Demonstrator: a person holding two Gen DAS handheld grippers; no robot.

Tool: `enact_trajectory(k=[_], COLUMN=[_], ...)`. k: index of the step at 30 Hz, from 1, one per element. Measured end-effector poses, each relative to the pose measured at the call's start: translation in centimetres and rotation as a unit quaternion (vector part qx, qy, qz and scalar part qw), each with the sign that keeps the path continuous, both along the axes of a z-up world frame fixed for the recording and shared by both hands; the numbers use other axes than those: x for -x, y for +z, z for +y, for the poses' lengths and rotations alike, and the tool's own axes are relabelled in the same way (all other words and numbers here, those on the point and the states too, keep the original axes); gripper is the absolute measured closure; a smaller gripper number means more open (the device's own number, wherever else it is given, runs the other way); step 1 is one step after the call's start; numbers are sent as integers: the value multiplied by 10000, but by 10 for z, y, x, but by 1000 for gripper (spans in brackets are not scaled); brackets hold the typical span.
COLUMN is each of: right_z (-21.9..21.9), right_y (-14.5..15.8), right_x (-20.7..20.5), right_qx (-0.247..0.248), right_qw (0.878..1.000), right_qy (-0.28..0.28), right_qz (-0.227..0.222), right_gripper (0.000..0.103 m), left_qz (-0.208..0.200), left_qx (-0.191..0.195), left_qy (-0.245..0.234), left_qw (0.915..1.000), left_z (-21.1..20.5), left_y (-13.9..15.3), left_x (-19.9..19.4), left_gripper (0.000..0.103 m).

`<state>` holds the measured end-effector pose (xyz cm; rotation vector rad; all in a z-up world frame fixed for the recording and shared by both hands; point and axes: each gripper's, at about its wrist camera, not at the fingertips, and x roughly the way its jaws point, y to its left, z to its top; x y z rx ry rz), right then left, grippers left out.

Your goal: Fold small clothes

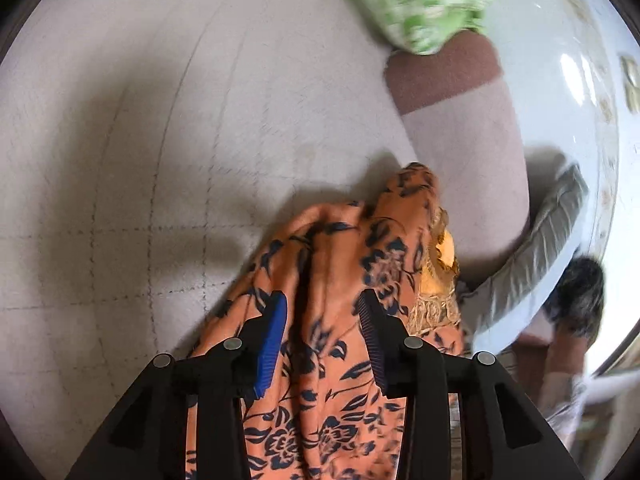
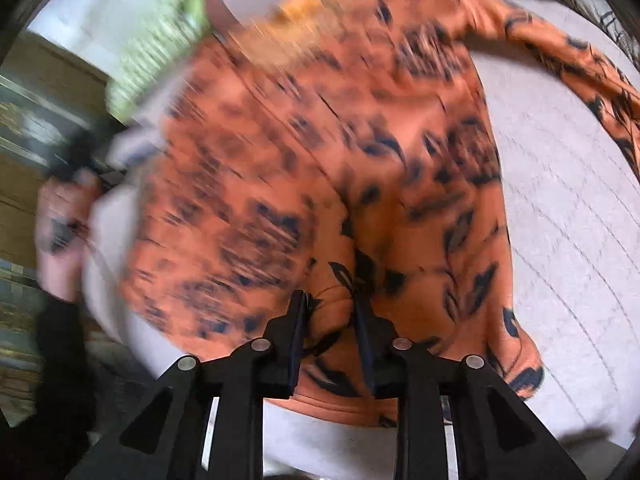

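An orange garment with a dark blue flower print (image 1: 340, 280) is bunched up over the pale quilted surface (image 1: 140, 160). My left gripper (image 1: 322, 304) has its blue-padded fingers (image 1: 272, 336) on either side of a fold of the garment, pinching it. In the right wrist view the same garment (image 2: 320, 160) hangs spread and blurred with motion. My right gripper (image 2: 330, 308) is shut on a fold near its lower hem. A yellow lace neckline (image 1: 440, 264) shows at the garment's right side.
A green and white patterned cloth (image 1: 420, 4) lies at the far edge beside a brown and pink cloth (image 1: 452, 100). A grey pillow (image 1: 532, 248) sits at the right edge. A hand on the other gripper (image 2: 64, 216) shows at the left of the right wrist view.
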<state>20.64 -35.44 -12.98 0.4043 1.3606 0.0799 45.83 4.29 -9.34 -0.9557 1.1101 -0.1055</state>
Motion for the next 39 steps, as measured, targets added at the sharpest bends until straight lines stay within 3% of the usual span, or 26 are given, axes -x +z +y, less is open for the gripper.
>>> enact_trajectory(k=[2,4,7,10,14,17,18,22,25,28,31,34,36,38,39], right_z=[-10,-30,-68,-112,-162,-210,-228,-286,-326,-336,-324,-319,-321,-326,-328], right_y=[31,55,83,94,74,70,76,99,81,53,57,64,71,76,77], right_x=[1,-4,-23,-36,-7,18,24,28,30,23,8,11,20,37,39], right_qx=[-286,-405,-449,-416,-340,-702,-597,238,480,51,733,1201,875,24,-157], right_qw=[9972,9912,9781,9616,9434,9251,9211,9250,9185,9195,9312,9298,9255,9088,8994], right_qy=[-191,-499,-1228,-1901,-2811,-3436,-3563,-3639,-3815,-3817,-3482,-3399,-3557,-4012,-4240], right_qz=[-658,-1160,-1618,-1938,-1726,-1457,-1453,-1069,-921,-936,-794,-744,-960,-1145,-1056], right_gripper=[42,32,32,32,32,32,32,32,30,36,35,35,34,34,34], left_qz=[-412,-907,-1579,-1968,-2004,-1900,-1806,-1613,-1625,-1640,-1652,-1602,-1524,-1473,-1444], left_qx=[-663,-1212,-1579,-1844,-1911,-1868,-1774,-1422,-1439,-1506,-1650,-1654,-1644,-1634,-1630], left_qy=[-165,-471,-1163,-1833,-2346,-2642,-2804,-3161,-3305,-3413,-3400,-3345,-3282,-3229,-3192], left_qw=[9968,9874,9678,9453,9318,9269,9259,9240,9185,9132,9110,9138,9176,9205,9223], left_z=[-20,-53,-109,-166,-218,-260,-278,-324,-350,-358,-351,-336,-325,-317,-312], left_y=[26,52,79,93,93,88,87,90,94,94,93,92,90,89,88], left_x=[8,21,46,82,123,144,144,144,143,148,154,159,164,168,170], left_gripper=[64,57,53,47,45,44,44,44,44,44,44,44,44,44,44])
